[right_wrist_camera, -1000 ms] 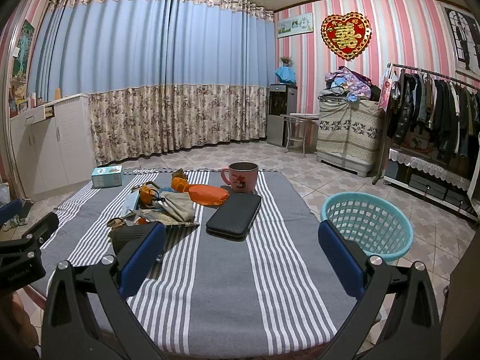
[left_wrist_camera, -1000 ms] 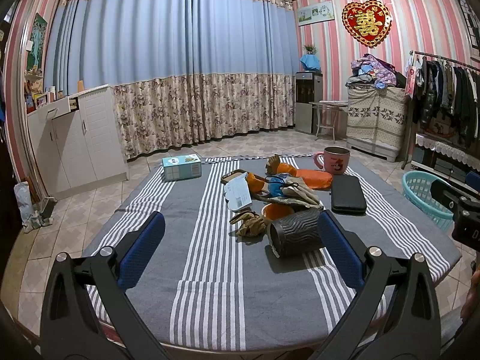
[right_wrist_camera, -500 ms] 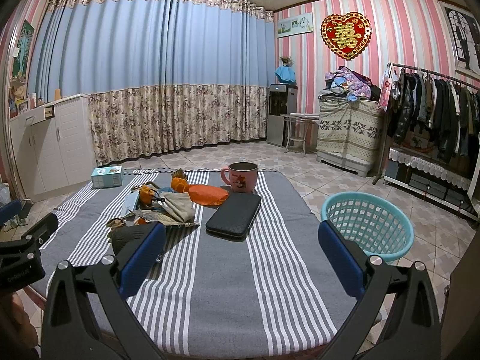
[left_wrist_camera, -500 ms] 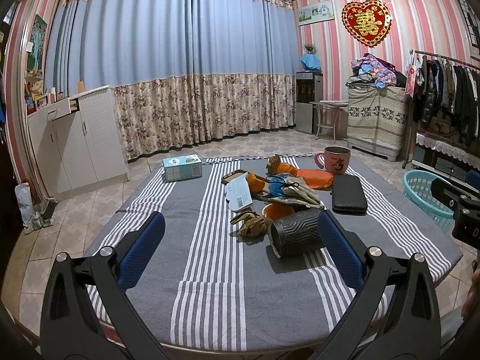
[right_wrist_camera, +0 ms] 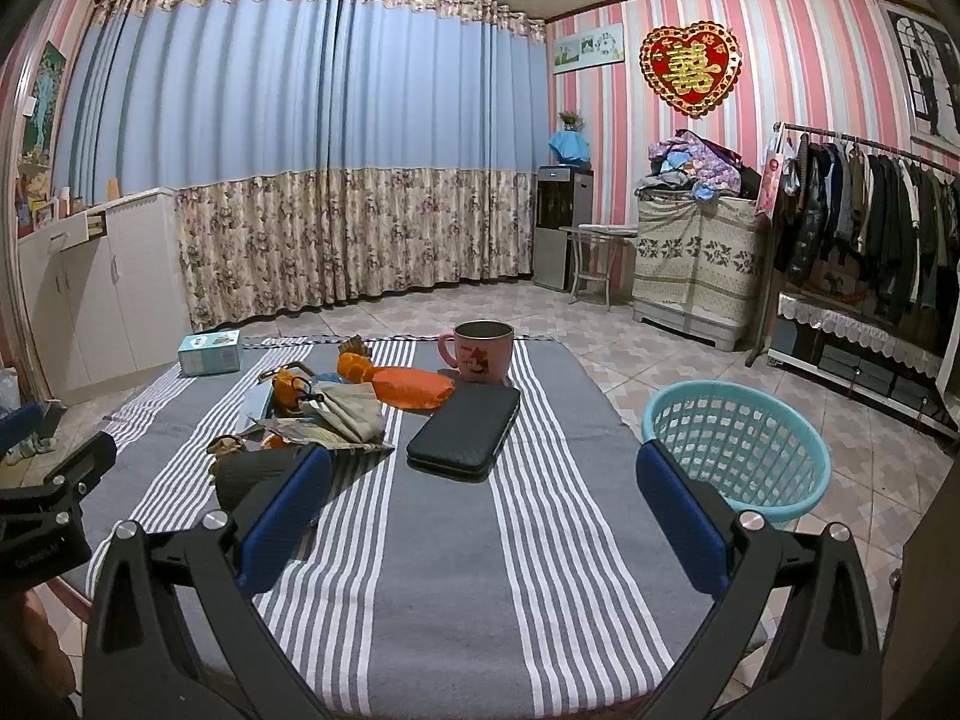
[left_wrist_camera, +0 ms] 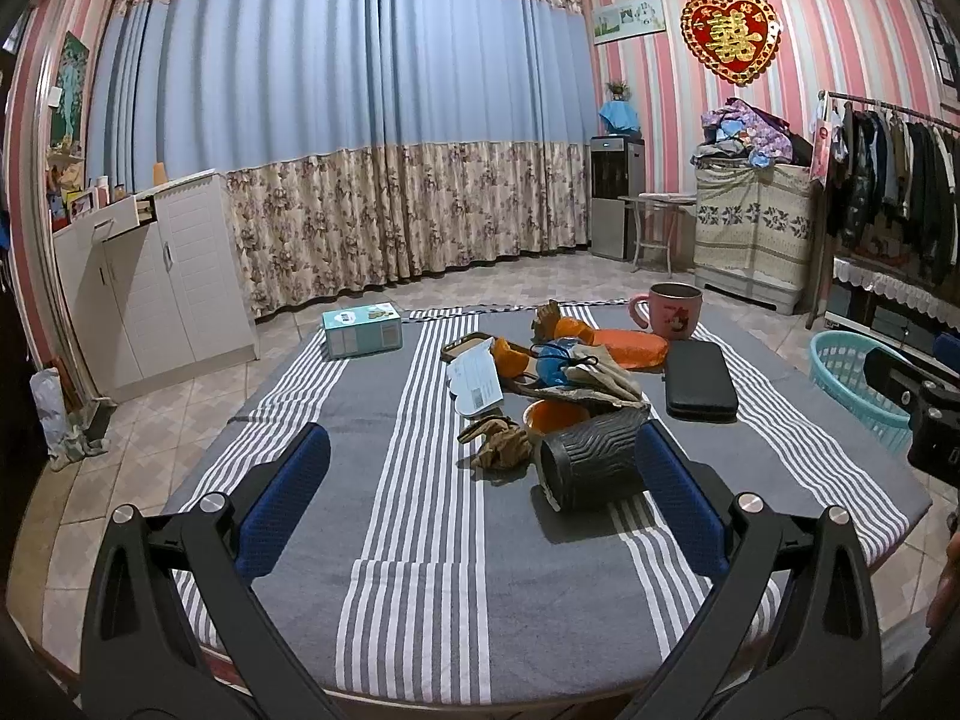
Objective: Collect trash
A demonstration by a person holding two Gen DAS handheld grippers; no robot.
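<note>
Nothing has shifted: both the left gripper [left_wrist_camera: 480, 498] and right gripper [right_wrist_camera: 483, 513] hover wide open, empty, above the striped grey surface [right_wrist_camera: 420, 570]; collecting hasn't begun.

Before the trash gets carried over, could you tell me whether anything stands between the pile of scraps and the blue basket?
Partly. The black case lies flat on the striped table between the scrap pile and the basket, which stands on the floor off the table's right edge. Being low, it probably can be carried over.
</note>
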